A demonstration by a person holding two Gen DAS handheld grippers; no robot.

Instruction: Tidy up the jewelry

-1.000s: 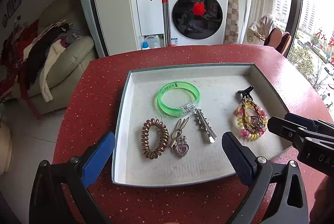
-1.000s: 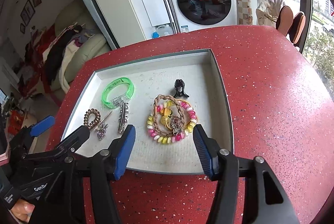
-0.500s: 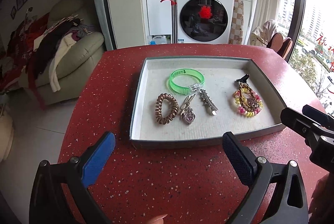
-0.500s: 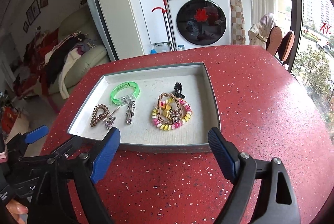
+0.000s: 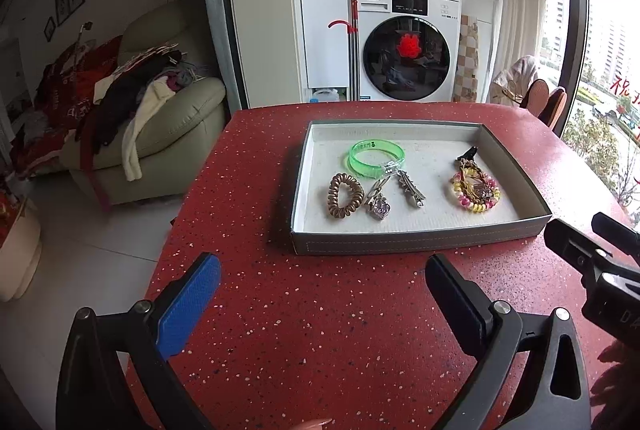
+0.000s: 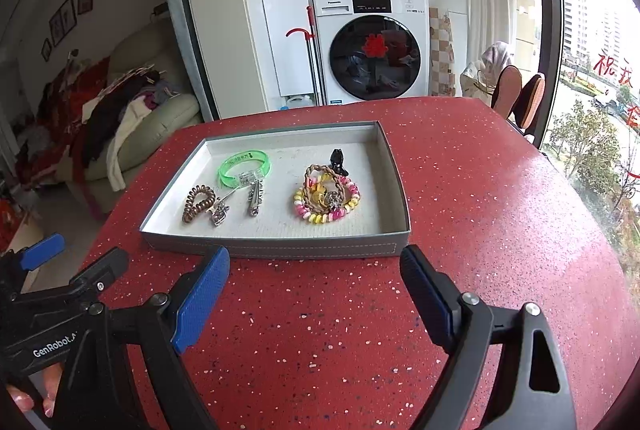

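A grey tray [image 5: 416, 244] [image 6: 276, 248] stands on the red table. In it lie a green bangle [image 5: 375, 157] [image 6: 245, 167], a bronze spiral hair tie [image 5: 345, 194] [image 6: 199, 203], a heart pendant clip [image 5: 378, 203] [image 6: 219, 211], a silver hair clip [image 5: 410, 183] [image 6: 255, 197], and a pink-yellow spiral tie with a braided band and black claw clip [image 5: 475, 187] [image 6: 326, 195]. My left gripper [image 5: 322, 294] is open and empty, in front of the tray. My right gripper [image 6: 314, 286] is open and empty, just short of the tray's front wall.
The red speckled table [image 5: 320, 330] [image 6: 500, 209] is round-edged, with its left edge close to the left gripper. A sofa piled with clothes [image 5: 152, 117] stands to the left. A washer and dryer stack [image 5: 406, 57] stands behind, and chairs [image 6: 516, 97] stand at the far right.
Both grippers have pulled back from over the tray toward the near side of the table and risen. The jewelry in the tray has not moved.
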